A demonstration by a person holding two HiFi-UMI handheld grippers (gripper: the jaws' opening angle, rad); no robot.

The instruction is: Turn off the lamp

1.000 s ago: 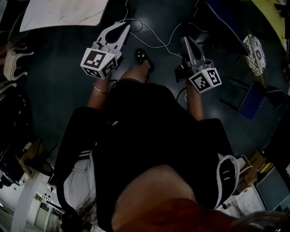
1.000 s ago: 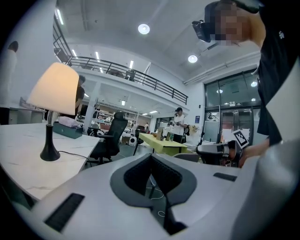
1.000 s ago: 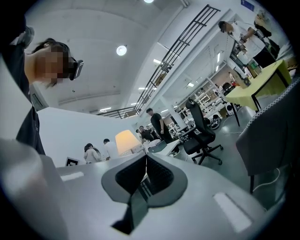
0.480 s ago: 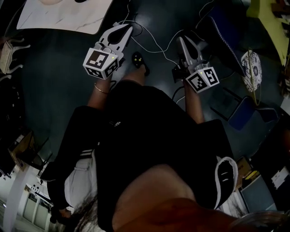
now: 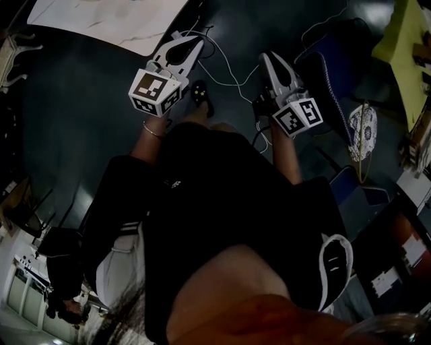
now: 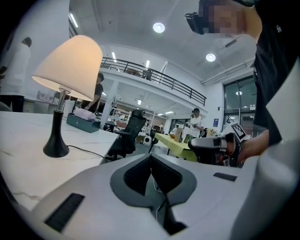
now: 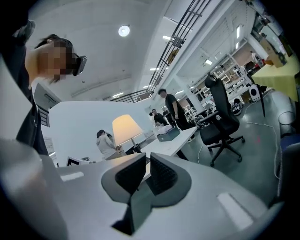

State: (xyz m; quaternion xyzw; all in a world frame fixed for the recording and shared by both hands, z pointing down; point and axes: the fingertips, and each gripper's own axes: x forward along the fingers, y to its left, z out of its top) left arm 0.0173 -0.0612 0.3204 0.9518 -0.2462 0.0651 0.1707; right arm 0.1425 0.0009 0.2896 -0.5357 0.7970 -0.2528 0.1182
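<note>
The left claw (image 6: 151, 159) and right claw (image 7: 144, 169), each pressed together on nothing, have drifted toward the marble counter (image 5: 114, 20) at upper left (approach only); the lamp (image 6: 68, 63) on it glows, not yet off

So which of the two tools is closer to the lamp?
Left. The left tool is by the table edge, and the lamp looms large in its view. The right tool is farther off and sees it small.

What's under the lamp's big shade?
Under the shade, a black stand with a wide foot rests on the white table; a cord leaves it. The bulb is hidden inside.
</note>
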